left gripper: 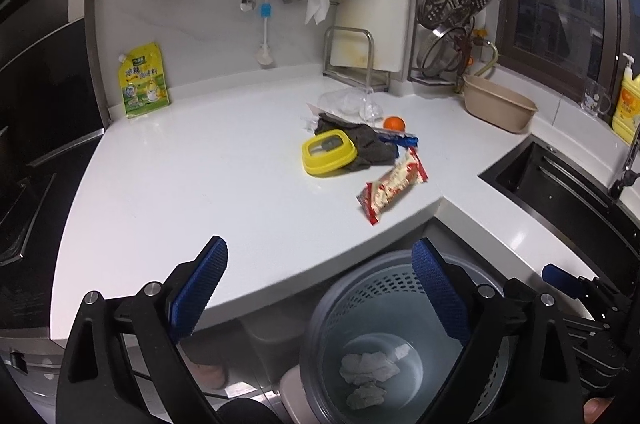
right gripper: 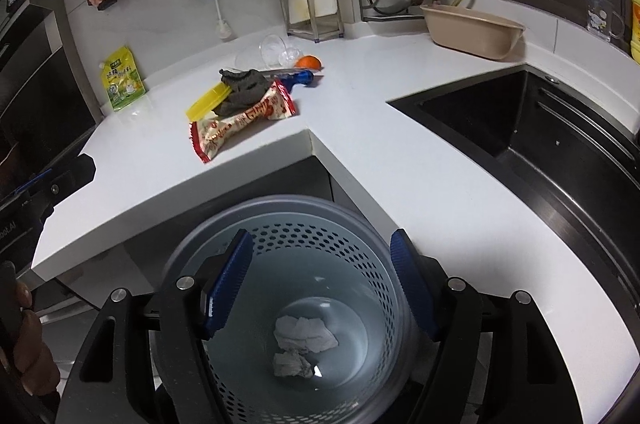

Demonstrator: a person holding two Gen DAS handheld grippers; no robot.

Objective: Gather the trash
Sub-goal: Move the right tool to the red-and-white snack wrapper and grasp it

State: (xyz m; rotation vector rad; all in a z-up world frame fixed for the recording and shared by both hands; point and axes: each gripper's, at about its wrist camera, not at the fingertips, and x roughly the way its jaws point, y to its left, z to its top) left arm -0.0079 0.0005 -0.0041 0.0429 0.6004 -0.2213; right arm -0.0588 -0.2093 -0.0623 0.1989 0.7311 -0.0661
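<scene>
On the white surface [left gripper: 200,164], from left to right, lie a yellow lid [left gripper: 329,152], a dark cloth [left gripper: 370,146] and a red-and-white wrapper [left gripper: 394,186]. Below its edge, the perforated bin [right gripper: 296,264] holds crumpled tissues [right gripper: 304,334]. The left gripper [left gripper: 320,288] and right gripper [right gripper: 320,284] hang over it, jaws spread apart and empty.

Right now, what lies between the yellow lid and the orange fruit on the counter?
A dark grey cloth lies between the yellow lid and the orange fruit, seen in both wrist views.
</scene>
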